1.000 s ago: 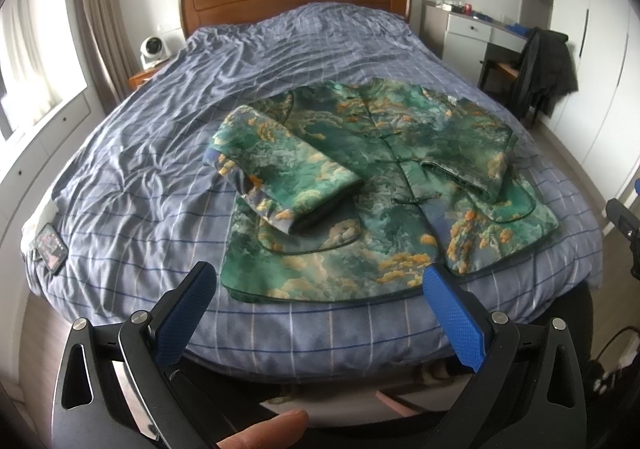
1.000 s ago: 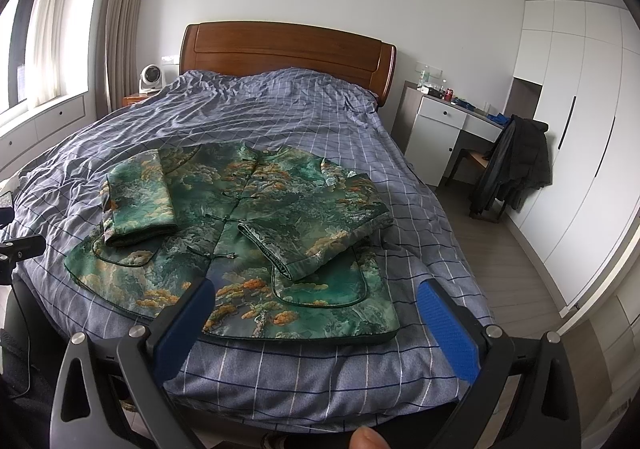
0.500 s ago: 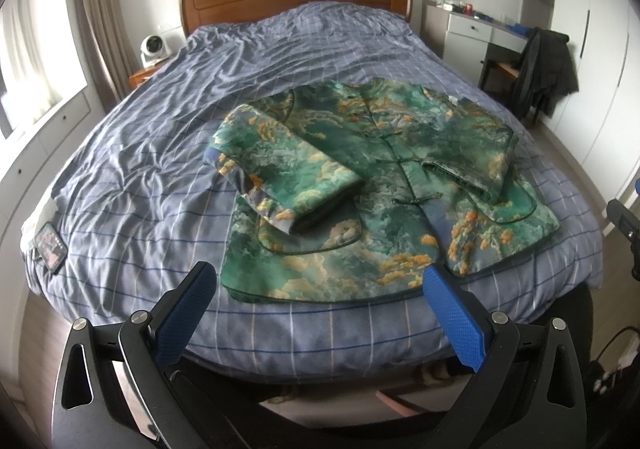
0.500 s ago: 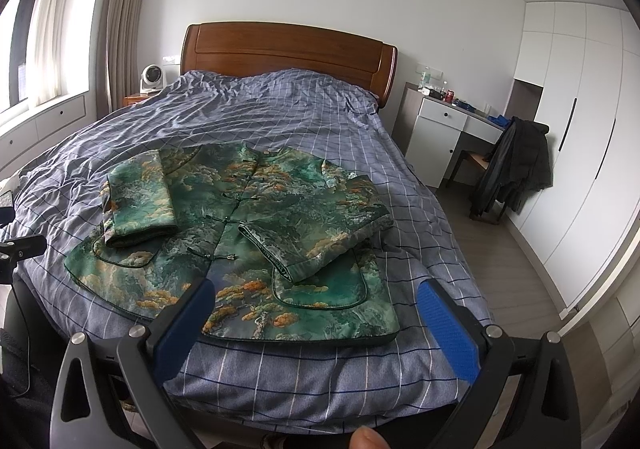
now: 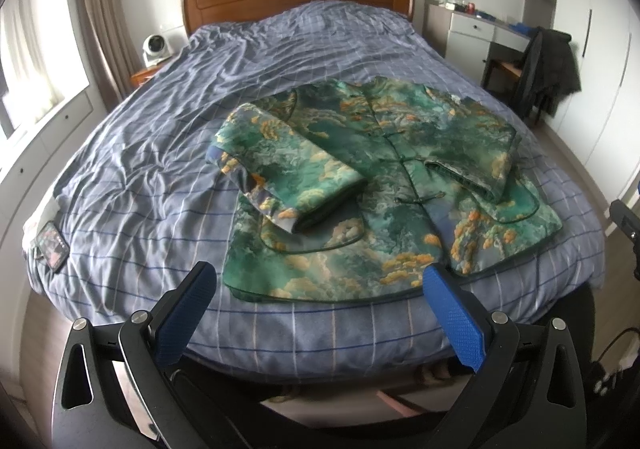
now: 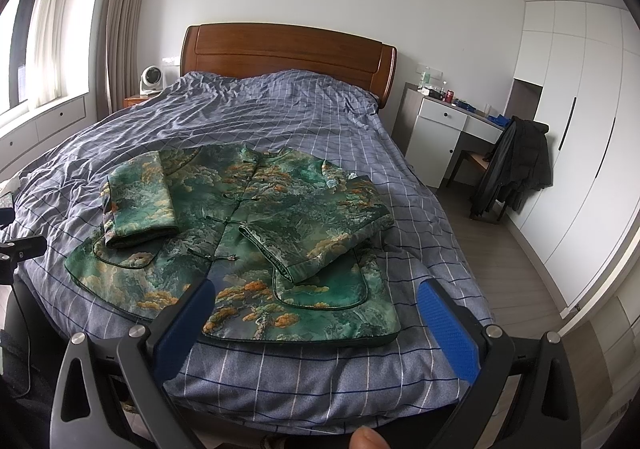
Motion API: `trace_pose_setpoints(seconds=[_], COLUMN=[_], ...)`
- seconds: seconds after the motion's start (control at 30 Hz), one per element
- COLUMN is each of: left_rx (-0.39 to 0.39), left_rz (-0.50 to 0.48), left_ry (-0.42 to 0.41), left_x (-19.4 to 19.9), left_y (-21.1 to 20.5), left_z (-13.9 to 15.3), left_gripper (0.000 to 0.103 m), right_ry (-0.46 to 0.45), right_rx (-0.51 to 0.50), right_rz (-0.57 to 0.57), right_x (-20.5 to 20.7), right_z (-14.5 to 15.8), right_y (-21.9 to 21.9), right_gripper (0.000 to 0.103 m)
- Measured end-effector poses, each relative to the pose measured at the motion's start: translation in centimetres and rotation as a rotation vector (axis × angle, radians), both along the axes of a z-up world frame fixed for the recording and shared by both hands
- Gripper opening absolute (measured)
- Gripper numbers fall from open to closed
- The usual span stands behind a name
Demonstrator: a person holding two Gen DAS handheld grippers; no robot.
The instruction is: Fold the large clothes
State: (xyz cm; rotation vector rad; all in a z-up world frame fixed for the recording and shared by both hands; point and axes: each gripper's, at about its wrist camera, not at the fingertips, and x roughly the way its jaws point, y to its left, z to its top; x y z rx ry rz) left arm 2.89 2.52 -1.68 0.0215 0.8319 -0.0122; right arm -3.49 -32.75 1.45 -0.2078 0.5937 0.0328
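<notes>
A green brocade jacket [image 5: 384, 185] with orange and white pattern lies flat, front up, near the foot of the bed; it also shows in the right wrist view [image 6: 256, 233]. Both sleeves are folded in over the body: the left sleeve [image 5: 288, 177] and the right sleeve [image 6: 320, 233]. My left gripper [image 5: 320, 313] is open and empty, held over the foot edge just short of the jacket's hem. My right gripper [image 6: 316, 321] is open and empty, held near the hem's right corner.
The bed has a blue checked cover [image 5: 160, 153] and a wooden headboard [image 6: 288, 53]. A phone [image 5: 52, 245] lies at the bed's left edge. A desk [image 6: 452, 129] and a chair with a dark coat [image 6: 512, 169] stand to the right. A fan [image 6: 150, 79] sits on the nightstand.
</notes>
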Motion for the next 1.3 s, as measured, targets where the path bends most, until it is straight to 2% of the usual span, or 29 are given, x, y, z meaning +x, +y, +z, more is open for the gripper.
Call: trace_pose_setpoints(seconds=[0.57, 0.73, 0.83, 0.87, 0.9, 1.0, 1.17, 1.3], left_rx=[0.093, 0.086, 0.079, 0.079, 0.081, 0.081, 0.067, 0.079], left_rz=[0.043, 0.059, 0.065, 0.067, 0.069, 0.076, 0.095, 0.114], left_ry=[0.062, 0.078, 0.081, 0.079, 0.077, 0.066, 0.078, 0.075], left_x=[1.1, 1.5, 1.6, 1.6, 1.5, 1.2, 1.3, 1.0], left_y=[-0.8, -0.4, -0.4, -0.4, -0.4, -0.4, 0.2, 0.8], left_z=[-2.0, -2.7, -2.9, -2.9, -2.9, -2.7, -2.8, -2.9], left_gripper=[0.103, 0.103, 0.103, 0.103, 0.103, 0.103, 0.103, 0.103], right_ry=[0.03, 0.004, -0.079, -0.075, -0.026, 0.164, 0.261, 0.33], right_rx=[-0.035, -0.004, -0.021, -0.051, -0.068, -0.074, -0.27, -0.319], right_rz=[0.042, 0.143, 0.228, 0.282, 0.336, 0.422, 0.501, 0.474], right_x=[1.6, 3.4, 5.7, 7.3, 9.1, 14.0, 20.1, 23.2], right_z=[-1.3, -0.7, 0.0, -0.5, -1.4, -4.6, -11.7, -16.2], right_y=[0.3, 0.3, 0.3, 0.5, 0.7, 1.4, 4.6, 5.0], right_gripper=[0.103, 0.103, 0.103, 0.103, 0.103, 0.103, 0.103, 0.101])
